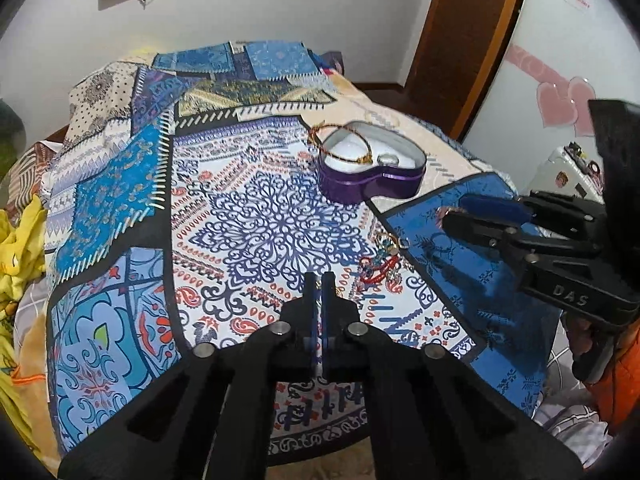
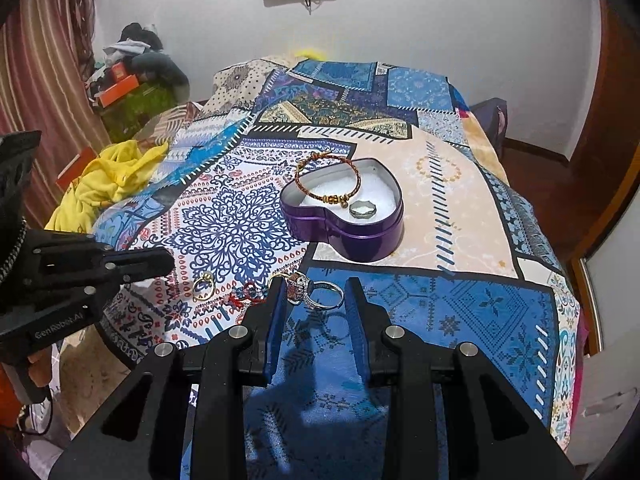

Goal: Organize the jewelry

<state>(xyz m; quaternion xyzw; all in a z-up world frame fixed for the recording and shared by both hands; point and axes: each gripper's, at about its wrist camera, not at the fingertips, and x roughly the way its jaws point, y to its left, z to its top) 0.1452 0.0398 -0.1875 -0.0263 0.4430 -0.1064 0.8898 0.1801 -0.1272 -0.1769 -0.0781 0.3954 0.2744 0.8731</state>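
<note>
A purple heart-shaped tin (image 2: pixel 372 236) stands open on the patterned bedspread. A beaded bracelet (image 2: pixel 320 196) lies over its rim and a silver band ring (image 2: pixel 363 210) rests on its white lining. My right gripper (image 2: pixel 315 285) is shut on a silver ring with a stone (image 2: pixel 310 294), held just above the blue patch; its shadow falls on the cloth below. My left gripper (image 1: pixel 318 282) is shut with nothing visible between its fingers. It hovers over the cloth near a gold ring (image 2: pixel 204 286) and a red and blue piece (image 2: pixel 248 294).
The tin (image 1: pixel 370 178) sits beyond both grippers, with the right gripper (image 1: pixel 450 218) to its right in the left wrist view. Yellow clothes (image 2: pixel 104 184) lie at the bed's left side. A wooden door (image 1: pixel 468 36) and a white cabinet stand to the right.
</note>
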